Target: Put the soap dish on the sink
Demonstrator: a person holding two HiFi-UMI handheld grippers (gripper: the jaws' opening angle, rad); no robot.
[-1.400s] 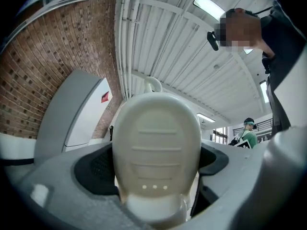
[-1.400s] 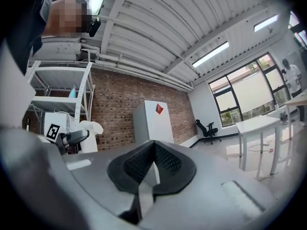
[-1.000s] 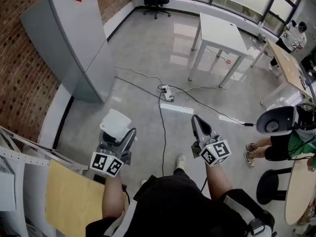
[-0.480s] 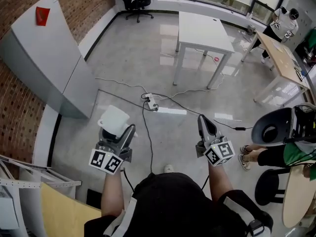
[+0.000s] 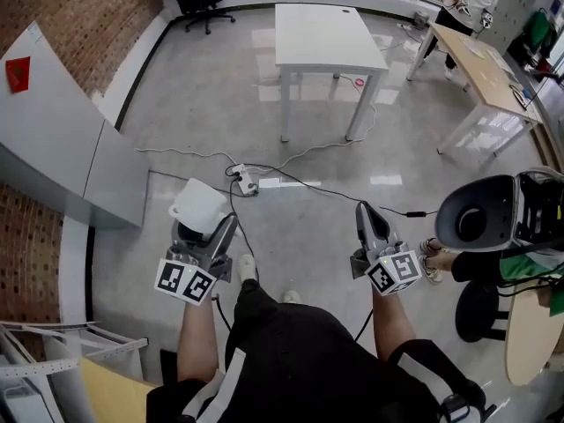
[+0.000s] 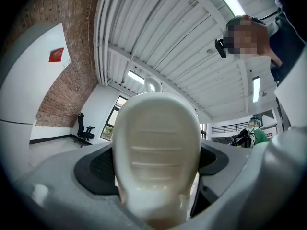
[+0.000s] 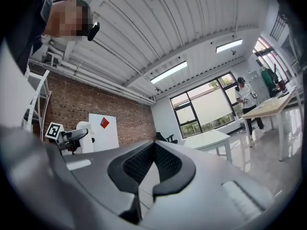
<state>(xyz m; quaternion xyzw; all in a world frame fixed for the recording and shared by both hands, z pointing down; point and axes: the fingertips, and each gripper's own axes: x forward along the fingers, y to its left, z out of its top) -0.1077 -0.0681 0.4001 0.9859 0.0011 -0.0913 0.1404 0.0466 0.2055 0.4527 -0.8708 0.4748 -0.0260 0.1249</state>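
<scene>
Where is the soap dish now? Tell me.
In the head view the soap dish is at lower left, held in the left gripper above the floor, close to the power strip.

The soap dish (image 5: 199, 206), a white oval piece with shallow ribs running across its face and what is probably a small loop at its far end, is sitting clamped between the left gripper's (image 5: 208, 229) jaws, jutting forward past their tips.

The left claw (image 5: 210, 234) points toward 12 o'clock, its jaws wide and pressing on the soap dish (image 5: 198, 207). The right claw (image 5: 366, 217), at its 3 o'clock side, points the same way with jaws together and empty.
</scene>
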